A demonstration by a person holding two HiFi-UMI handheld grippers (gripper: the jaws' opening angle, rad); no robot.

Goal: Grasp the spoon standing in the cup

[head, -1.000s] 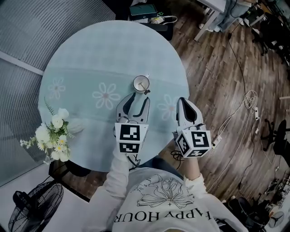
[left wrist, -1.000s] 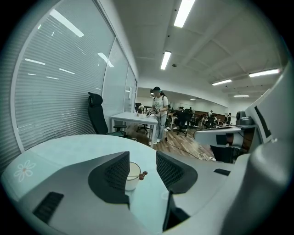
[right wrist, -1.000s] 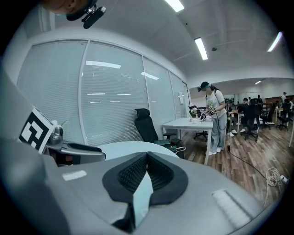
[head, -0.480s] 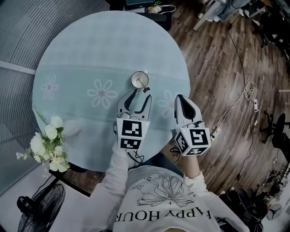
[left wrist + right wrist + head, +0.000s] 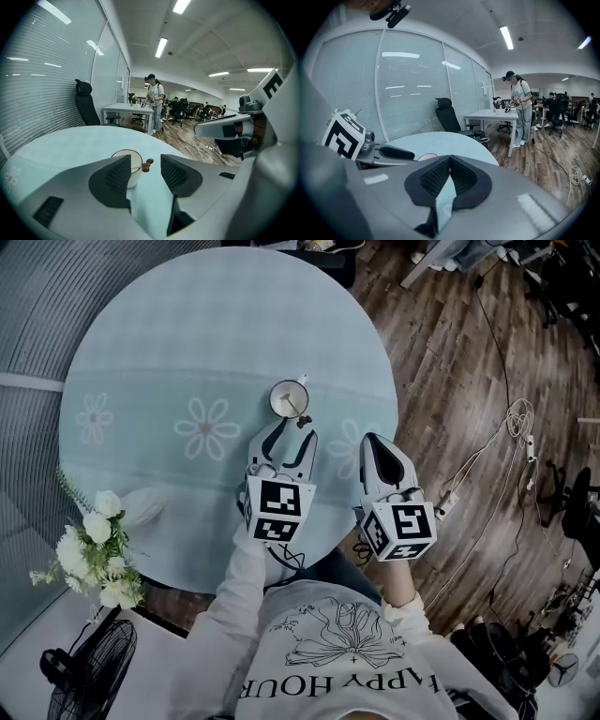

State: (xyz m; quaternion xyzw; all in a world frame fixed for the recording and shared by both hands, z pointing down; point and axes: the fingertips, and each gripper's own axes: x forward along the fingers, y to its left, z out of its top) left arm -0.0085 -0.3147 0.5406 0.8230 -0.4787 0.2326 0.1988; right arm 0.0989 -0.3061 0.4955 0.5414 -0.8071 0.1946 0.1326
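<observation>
Your head view is dim and flat: the round surface [image 5: 187, 334] reads as a muted, cool teal, with only faint shadows and the frame darkening toward its corners. Both gripper views are brighter, lit from above by ceiling light strips [image 5: 161, 47] that burn out white and streak across the window blinds [image 5: 412, 93]. Their wide lenses bend straight lines hard at the edges and leave black corners, and the far office looks soft.
</observation>
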